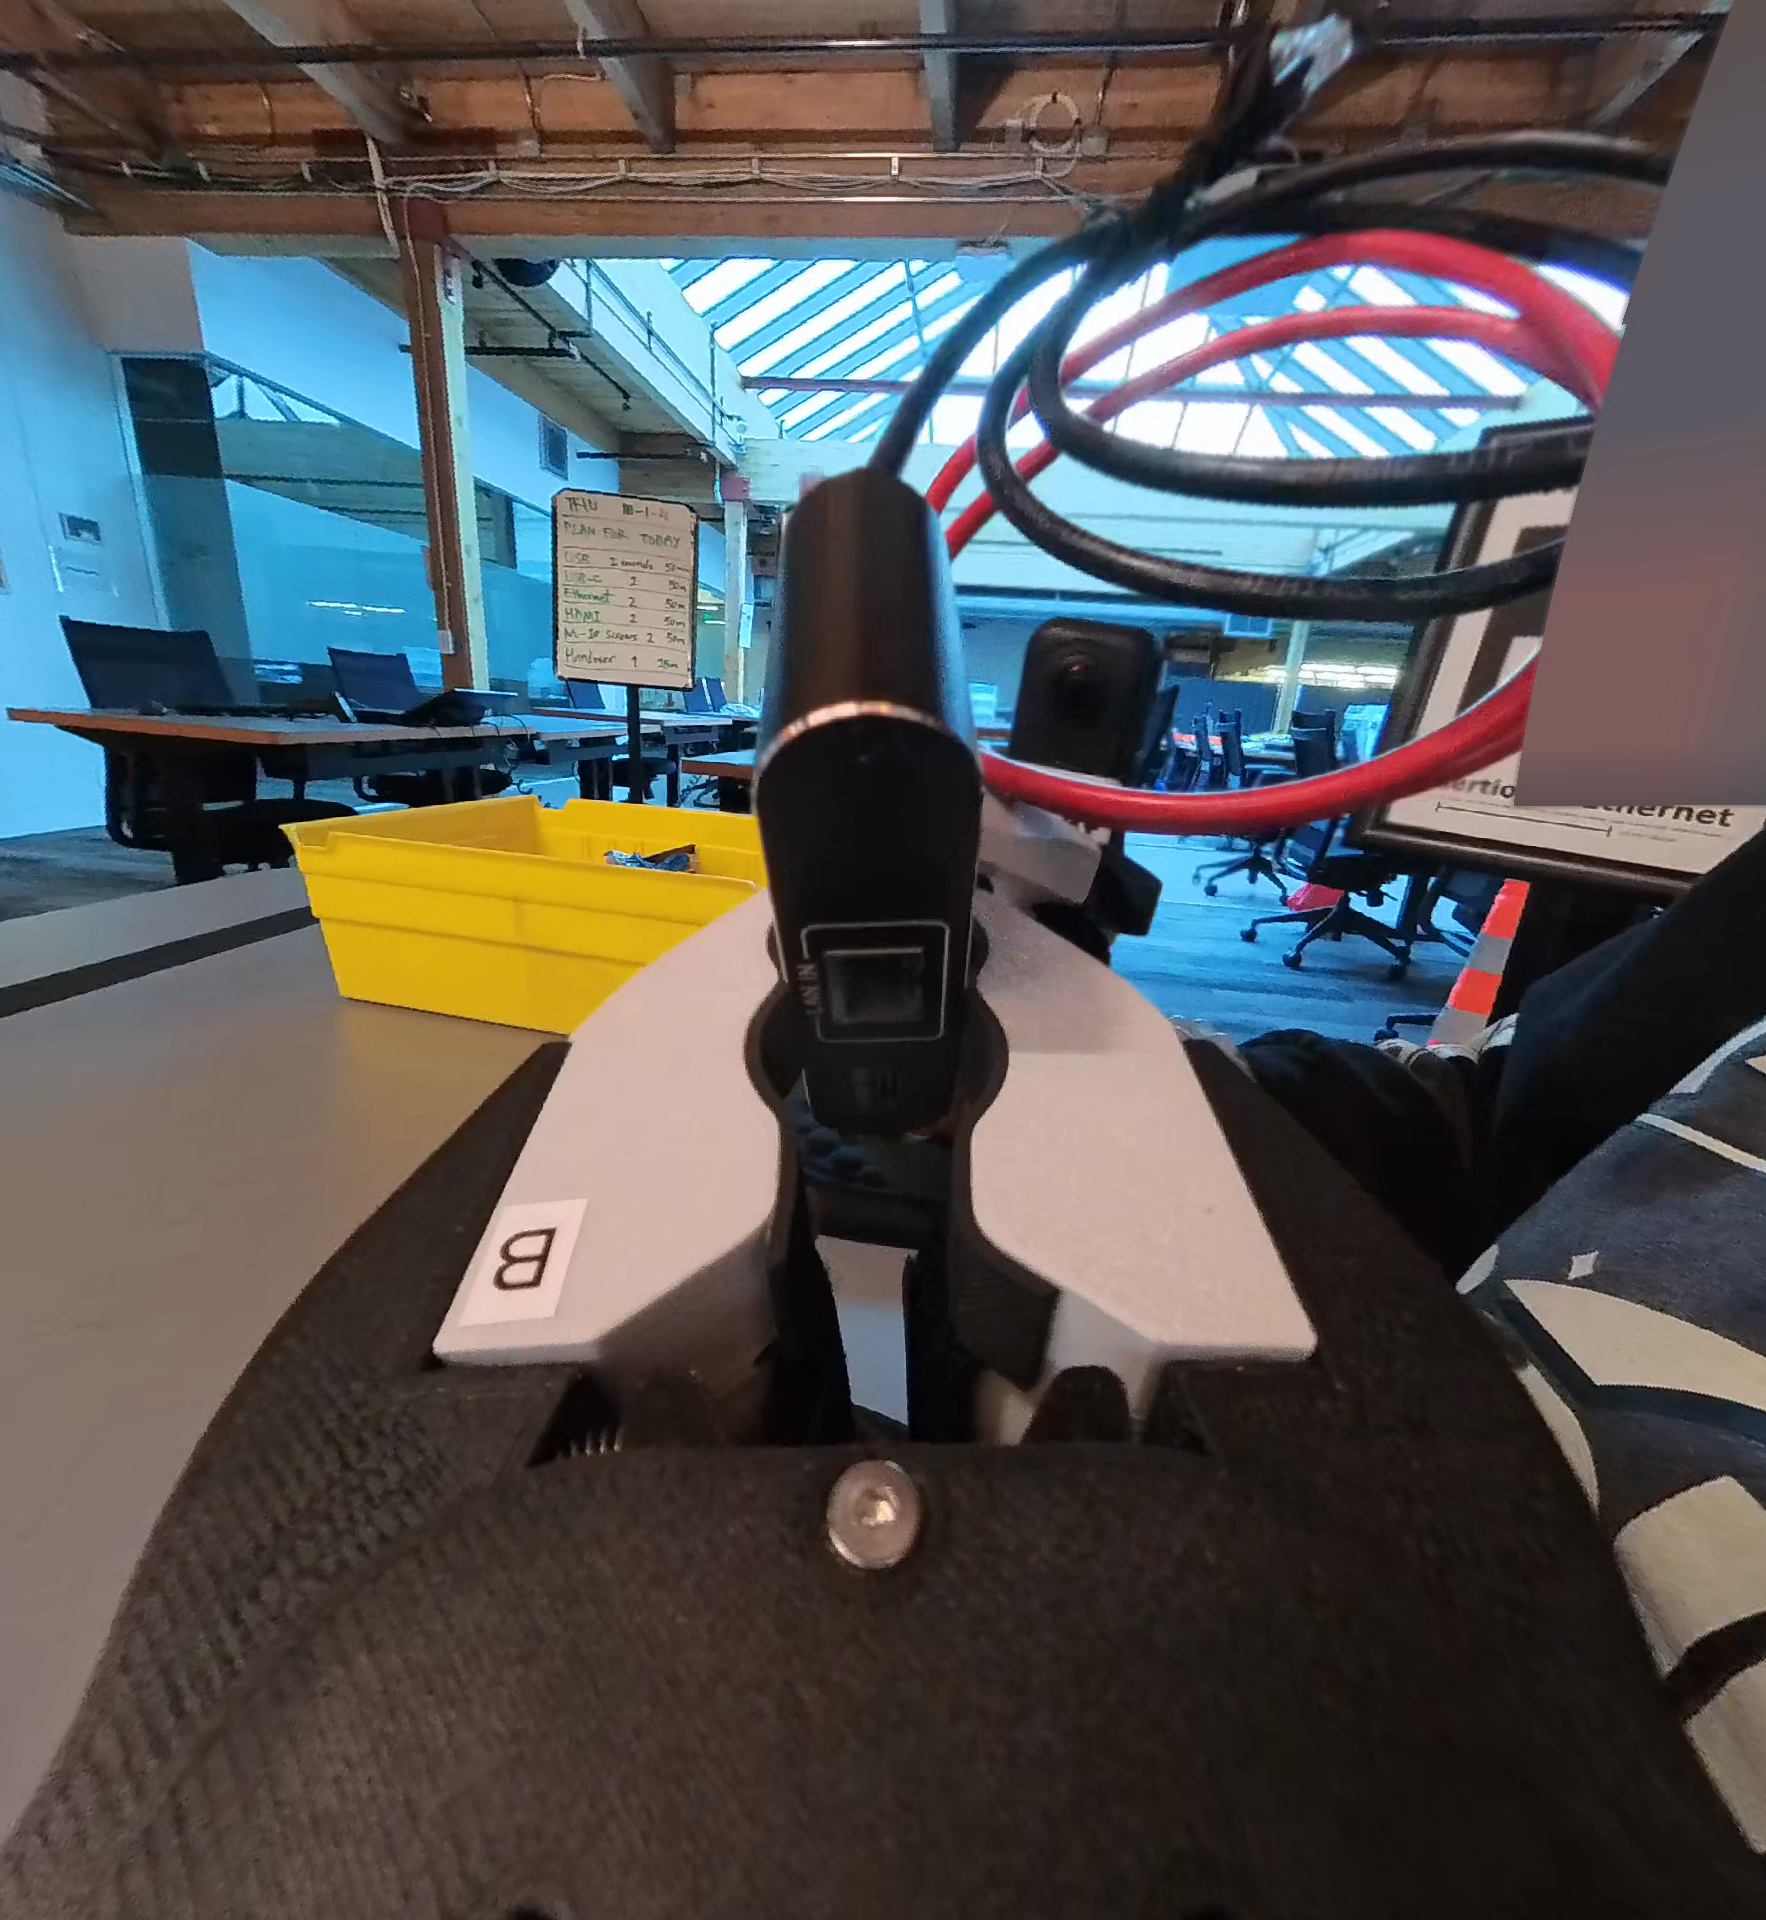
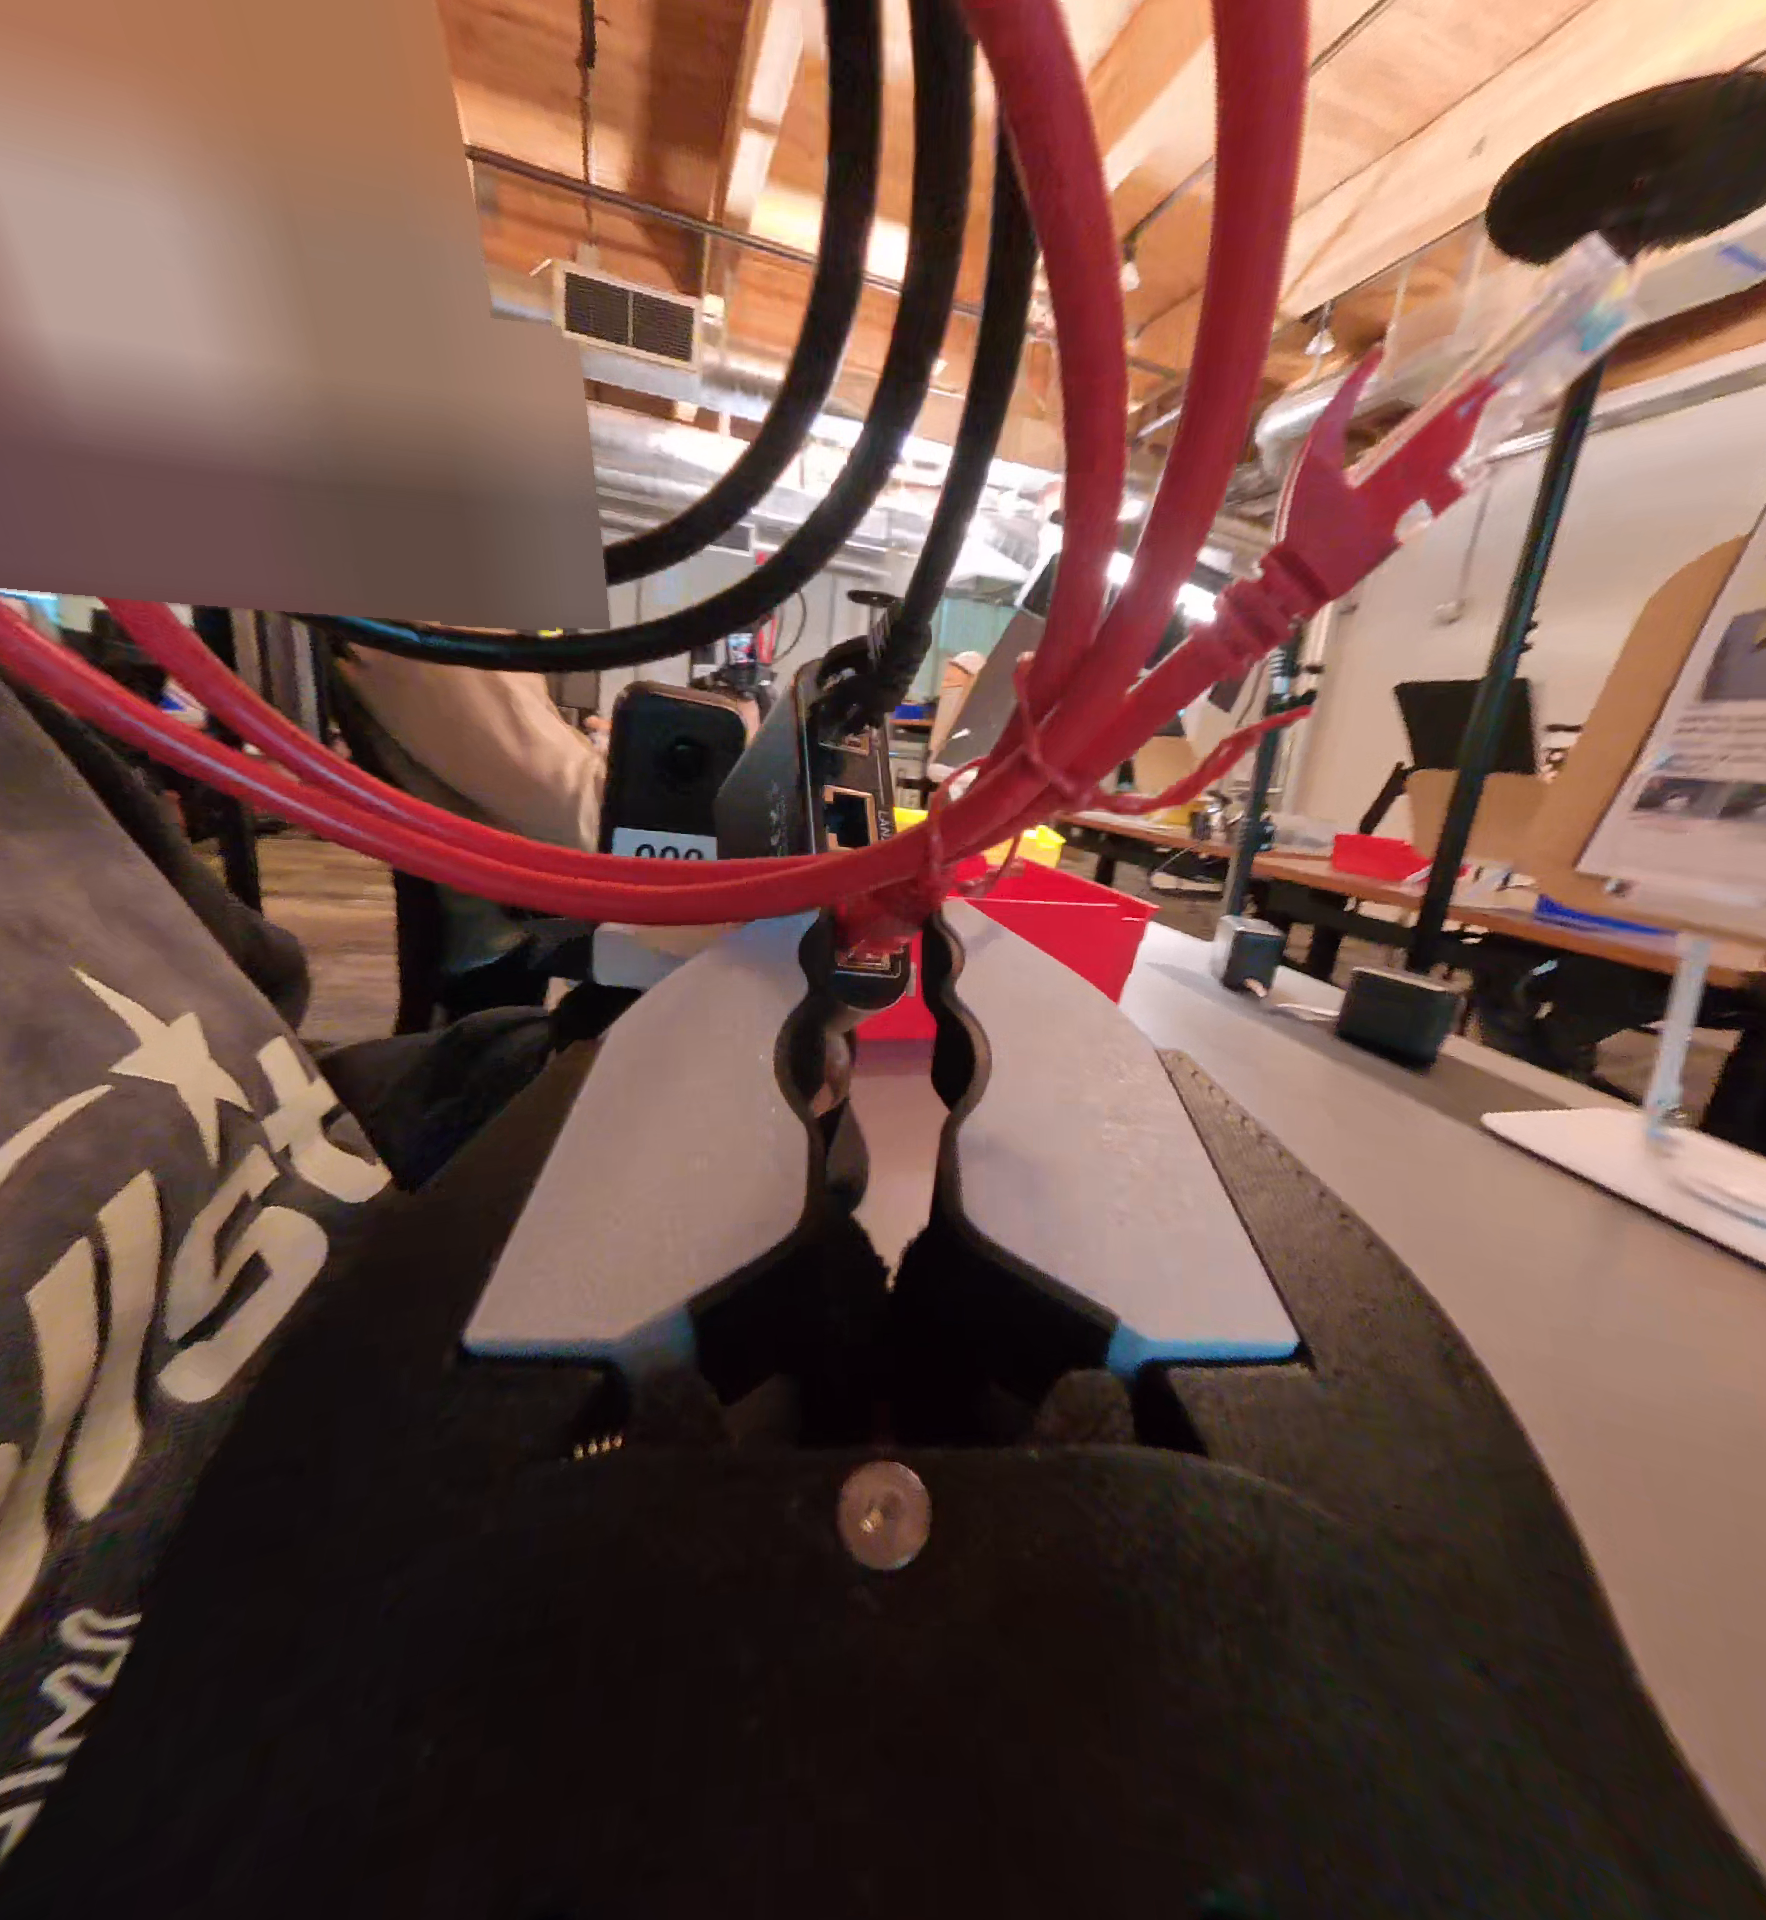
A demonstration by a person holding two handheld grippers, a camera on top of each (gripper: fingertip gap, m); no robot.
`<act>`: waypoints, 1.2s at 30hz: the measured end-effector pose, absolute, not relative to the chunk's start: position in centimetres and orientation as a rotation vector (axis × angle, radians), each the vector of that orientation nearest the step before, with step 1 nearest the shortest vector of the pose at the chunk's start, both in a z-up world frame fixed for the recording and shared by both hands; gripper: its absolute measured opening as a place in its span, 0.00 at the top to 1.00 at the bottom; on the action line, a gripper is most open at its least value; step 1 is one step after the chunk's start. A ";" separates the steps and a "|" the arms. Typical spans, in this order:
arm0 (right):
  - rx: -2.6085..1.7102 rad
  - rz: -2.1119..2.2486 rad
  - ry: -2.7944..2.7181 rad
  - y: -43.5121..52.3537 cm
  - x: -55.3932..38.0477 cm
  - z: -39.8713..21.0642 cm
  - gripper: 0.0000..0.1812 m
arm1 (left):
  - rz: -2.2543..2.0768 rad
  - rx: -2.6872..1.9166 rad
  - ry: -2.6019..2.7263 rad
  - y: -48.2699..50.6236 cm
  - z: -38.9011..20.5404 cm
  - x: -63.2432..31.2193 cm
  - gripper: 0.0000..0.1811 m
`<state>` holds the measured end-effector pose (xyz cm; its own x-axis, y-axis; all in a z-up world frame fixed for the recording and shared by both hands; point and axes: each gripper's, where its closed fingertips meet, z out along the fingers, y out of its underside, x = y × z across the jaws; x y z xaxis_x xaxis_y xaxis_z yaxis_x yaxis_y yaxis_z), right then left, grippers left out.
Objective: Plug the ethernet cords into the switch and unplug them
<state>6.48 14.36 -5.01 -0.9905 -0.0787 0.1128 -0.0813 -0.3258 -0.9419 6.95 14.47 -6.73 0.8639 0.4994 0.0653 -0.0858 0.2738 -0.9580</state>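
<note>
Fingers (image 1: 874, 1049) clamp switch (image 1: 863, 790); red cord (image 2: 650, 883) pinched.

The switch (image 1: 863, 727) looks like smooth black metal with a satin sheen. Each claw (image 1: 874, 1049) has matt grey plastic fingers (image 1: 650, 1122) on rough, layered black plastic. Glossy rubbery red cord (image 2: 1097, 312) — black cord (image 1: 1222, 582) finely ribbed. Desk (image 1: 131, 1195): smooth matt grey.
</note>
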 end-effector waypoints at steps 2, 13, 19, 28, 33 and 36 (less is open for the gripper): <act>0.220 2.494 -1.782 14.4 6.4 -4.8 0.92 | 0.417 -1.254 -0.392 14.6 -6.9 6.9 0.86; -0.202 2.623 -1.438 18.8 1.7 -1.6 0.94 | 0.275 -1.236 -0.350 14.7 -6.6 8.2 0.86; -0.333 2.386 -1.626 25.2 -3.4 -0.2 0.93 | 0.240 -1.110 -0.464 12.9 -5.9 6.6 0.85; -0.501 1.442 -1.735 37.6 -10.7 1.8 0.93 | 0.214 -0.969 -0.523 10.9 -4.9 5.8 0.86; -0.609 1.140 -1.695 43.4 -11.9 2.0 0.93 | 0.213 -0.935 -0.545 10.3 -4.8 5.6 0.86; -0.643 0.899 -1.770 45.8 -12.3 -0.4 0.93 | 0.192 -0.932 -0.537 10.3 -4.7 5.7 0.86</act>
